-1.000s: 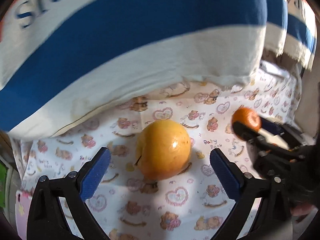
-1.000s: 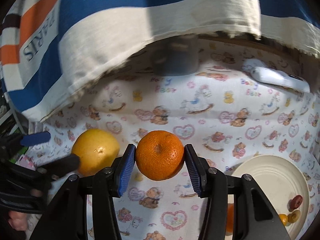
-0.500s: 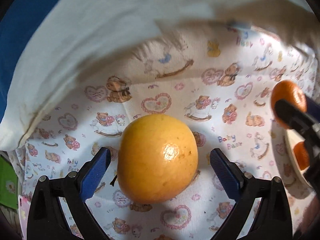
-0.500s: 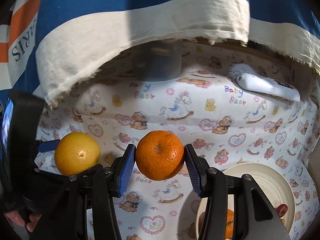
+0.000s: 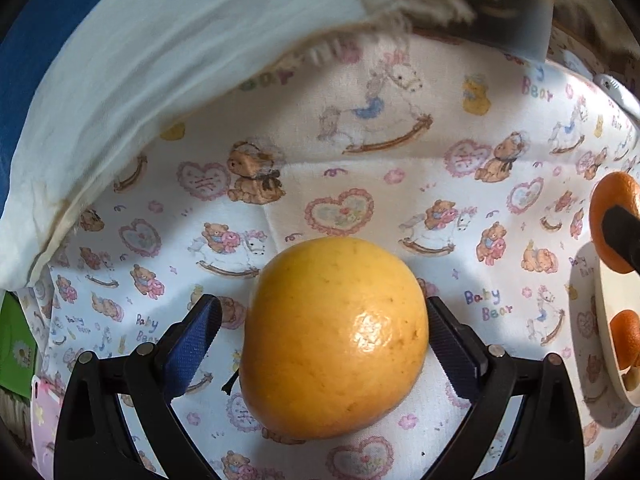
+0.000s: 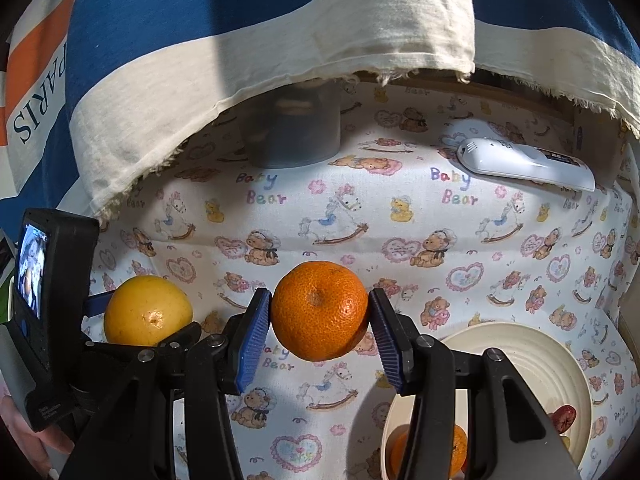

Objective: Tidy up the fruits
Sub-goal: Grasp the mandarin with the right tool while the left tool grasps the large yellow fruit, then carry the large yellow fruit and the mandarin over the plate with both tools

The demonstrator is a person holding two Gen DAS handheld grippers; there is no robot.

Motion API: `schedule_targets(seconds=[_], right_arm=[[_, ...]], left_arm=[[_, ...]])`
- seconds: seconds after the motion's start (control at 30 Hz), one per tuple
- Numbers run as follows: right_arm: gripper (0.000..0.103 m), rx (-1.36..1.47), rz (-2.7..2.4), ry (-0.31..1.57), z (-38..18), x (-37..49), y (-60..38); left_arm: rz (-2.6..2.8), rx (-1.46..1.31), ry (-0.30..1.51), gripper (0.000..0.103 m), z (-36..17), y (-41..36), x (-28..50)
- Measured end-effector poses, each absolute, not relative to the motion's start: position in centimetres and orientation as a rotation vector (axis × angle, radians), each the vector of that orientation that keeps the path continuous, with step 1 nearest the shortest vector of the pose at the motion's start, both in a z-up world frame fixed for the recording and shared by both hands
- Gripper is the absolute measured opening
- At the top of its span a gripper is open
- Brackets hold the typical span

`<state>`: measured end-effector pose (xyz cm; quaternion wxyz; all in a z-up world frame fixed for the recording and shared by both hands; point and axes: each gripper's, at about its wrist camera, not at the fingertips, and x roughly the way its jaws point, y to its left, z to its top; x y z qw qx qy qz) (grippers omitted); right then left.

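Now the left gripper (image 5: 320, 344) has been narrowed onto the grapefruit (image 5: 334, 338), one pad touching, on the cloth (image 5: 360, 168); the orange (image 6: 320, 310) stays clamped in the right gripper (image 6: 320, 320) beside the plate (image 6: 560, 364), so both fruits are judged ready for plating.

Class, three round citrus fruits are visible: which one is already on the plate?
The small orange lying on the cream plate. The other orange is clamped in the right tongs; the yellow fruit sits on the cloth.
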<state>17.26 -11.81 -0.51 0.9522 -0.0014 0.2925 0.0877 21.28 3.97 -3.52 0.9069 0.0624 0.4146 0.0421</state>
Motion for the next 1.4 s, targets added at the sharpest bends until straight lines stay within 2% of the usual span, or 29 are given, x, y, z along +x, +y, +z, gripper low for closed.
schedule_targets(seconds=[0.1,0.17,0.2,0.23,0.47,0.7,1.13,1.4], right_arm=[[0.051,-0.007,0.175,0.591,-0.6,17.2,-11.7],[0.051,-0.01,0.173,0.589,-0.6,17.2,-11.7],[0.051,-0.01,0.173,0.59,-0.7,17.2,-11.7],[0.051,-0.01,0.173,0.59,-0.7,17.3,-11.7],[0.051,-0.025,0.176,0.602,-1.0,17.4,-11.5],[0.051,-0.001,0.196,0.568,1.1,15.2,-12.9],[0.051,-0.04,0.119,0.459,6.0,8.6,-22.3],[0.051,-0.008,0.017,0.438,6.3,8.1,-29.0]], left_arm=[[0.109,0.13,0.86,0.098,-4.4,4.5,21.9],[0.101,0.109,0.855,0.092,-4.7,5.3,22.0],[0.087,0.094,0.843,0.084,-4.5,5.4,21.9],[0.083,0.089,0.833,0.079,-4.4,5.7,21.6],[0.035,0.074,0.837,0.078,-3.3,5.5,19.6],[-0.018,0.106,0.741,0.078,2.0,4.2,15.2],[-0.14,0.109,0.653,0.078,5.3,-5.6,12.5],[-0.261,0.107,0.666,0.078,5.1,-12.1,13.2]])
